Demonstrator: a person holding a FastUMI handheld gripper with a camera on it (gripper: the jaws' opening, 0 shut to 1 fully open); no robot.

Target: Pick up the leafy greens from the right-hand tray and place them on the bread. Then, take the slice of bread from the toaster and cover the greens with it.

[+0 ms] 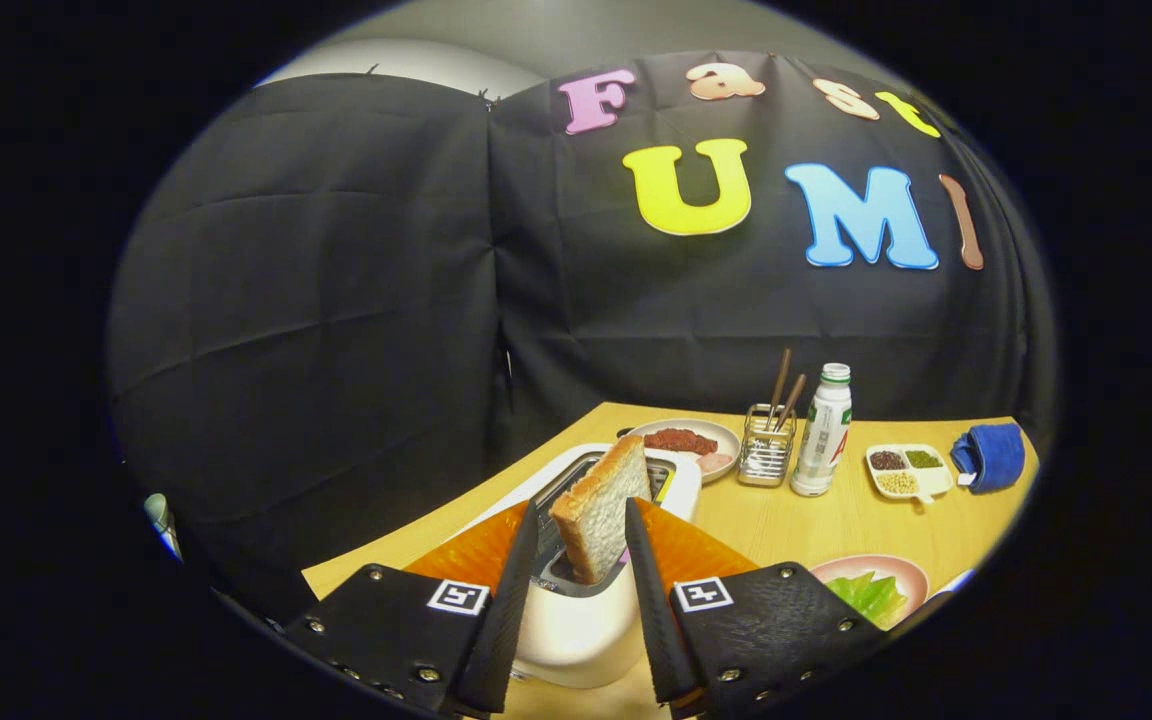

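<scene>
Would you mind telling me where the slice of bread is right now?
In the gripper view, the slice of bread stands tilted in the toaster slot, between the gripper fingers, which flank it without clearly pressing.

Even, soft overhead light falls on the pale wooden table (786, 520), casting faint shadows; focus is sharp centrally, while fisheye distortion bends and darkens the edges.

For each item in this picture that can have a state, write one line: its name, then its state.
gripper: fingers around the bread slice, grip unclear
bread slice: standing tilted in the toaster slot
toaster: slot holds bread
leafy greens: lying on a pink plate
bottle: upright, capped
utensil holder: upright, sticks inside
</scene>
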